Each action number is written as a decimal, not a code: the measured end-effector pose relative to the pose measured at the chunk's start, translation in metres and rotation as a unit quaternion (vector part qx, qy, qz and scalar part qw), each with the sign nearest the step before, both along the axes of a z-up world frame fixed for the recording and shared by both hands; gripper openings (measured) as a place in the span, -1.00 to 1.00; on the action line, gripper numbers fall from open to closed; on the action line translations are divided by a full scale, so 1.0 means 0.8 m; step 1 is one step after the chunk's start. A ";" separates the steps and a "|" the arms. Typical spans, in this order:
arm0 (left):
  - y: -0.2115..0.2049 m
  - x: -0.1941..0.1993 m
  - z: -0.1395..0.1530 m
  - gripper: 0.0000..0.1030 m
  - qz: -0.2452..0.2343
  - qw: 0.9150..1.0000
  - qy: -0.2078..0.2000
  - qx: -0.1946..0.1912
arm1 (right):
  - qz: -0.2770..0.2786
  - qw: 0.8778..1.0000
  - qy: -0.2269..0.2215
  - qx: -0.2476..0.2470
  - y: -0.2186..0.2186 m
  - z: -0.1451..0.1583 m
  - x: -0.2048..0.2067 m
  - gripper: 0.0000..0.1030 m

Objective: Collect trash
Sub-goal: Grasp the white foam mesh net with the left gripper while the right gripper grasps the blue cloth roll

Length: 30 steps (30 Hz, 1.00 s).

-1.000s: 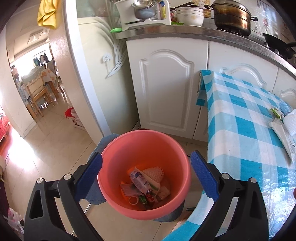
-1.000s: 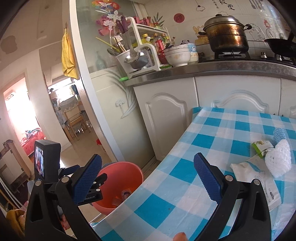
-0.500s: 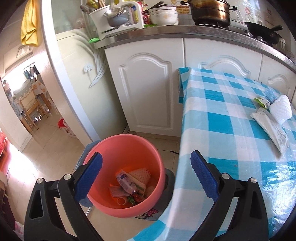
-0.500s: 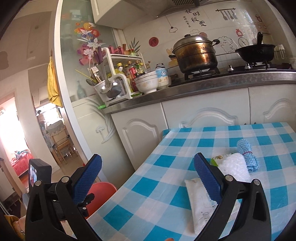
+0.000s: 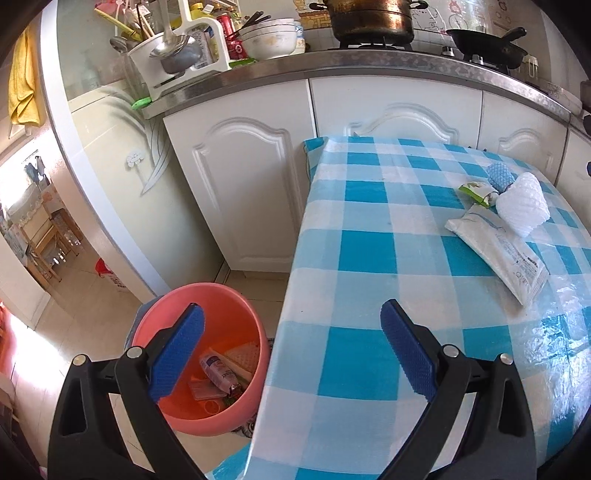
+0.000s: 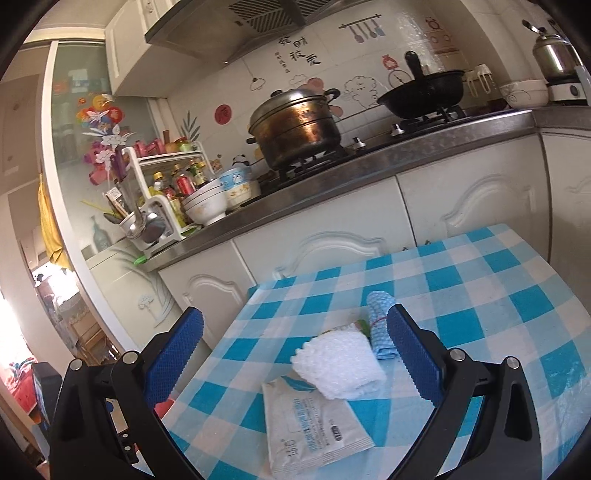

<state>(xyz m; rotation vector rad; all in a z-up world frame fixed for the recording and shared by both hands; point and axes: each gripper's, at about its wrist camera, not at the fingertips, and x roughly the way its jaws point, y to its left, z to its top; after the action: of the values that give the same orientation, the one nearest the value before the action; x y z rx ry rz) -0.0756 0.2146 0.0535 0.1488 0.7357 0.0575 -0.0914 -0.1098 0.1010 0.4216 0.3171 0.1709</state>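
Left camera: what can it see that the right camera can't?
Only the left view shows inside the pink bin on the floor, with wrappers already in it.

Only the right view shows the kettle, the wall stickers and the range hood.

Both show the checked table with the white pouch, foam net, blue cloth and green packet, plus the pot. Each sees its own open tool: left, right.
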 end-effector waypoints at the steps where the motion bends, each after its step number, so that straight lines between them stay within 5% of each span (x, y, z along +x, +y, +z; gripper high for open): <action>1: -0.006 0.001 0.001 0.87 -0.005 1.000 0.000 -0.001 | -0.007 1.000 0.005 0.005 -0.010 -0.003 0.001 0.91; 9: -0.056 0.005 0.003 0.87 -0.052 0.999 0.001 -0.001 | -0.045 0.998 0.026 0.043 -0.074 -0.020 0.006 0.91; 16: -0.117 0.005 0.010 0.87 -0.142 0.989 -0.006 -0.033 | -0.055 0.995 0.055 0.068 -0.112 -0.033 0.021 0.91; 23: -0.183 0.021 0.011 0.87 -0.216 0.975 -0.021 -0.049 | -0.016 0.985 0.104 0.138 -0.139 -0.049 0.066 0.91; 30: -0.245 0.061 -0.001 0.87 -0.257 0.965 -0.020 -0.047 | 0.028 0.981 0.143 0.129 -0.127 -0.060 0.114 0.91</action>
<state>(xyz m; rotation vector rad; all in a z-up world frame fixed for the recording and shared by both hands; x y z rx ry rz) -0.0272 0.0187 0.0528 0.2431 0.6399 -0.4670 0.0000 -0.2113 0.0532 0.6978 0.5931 0.2070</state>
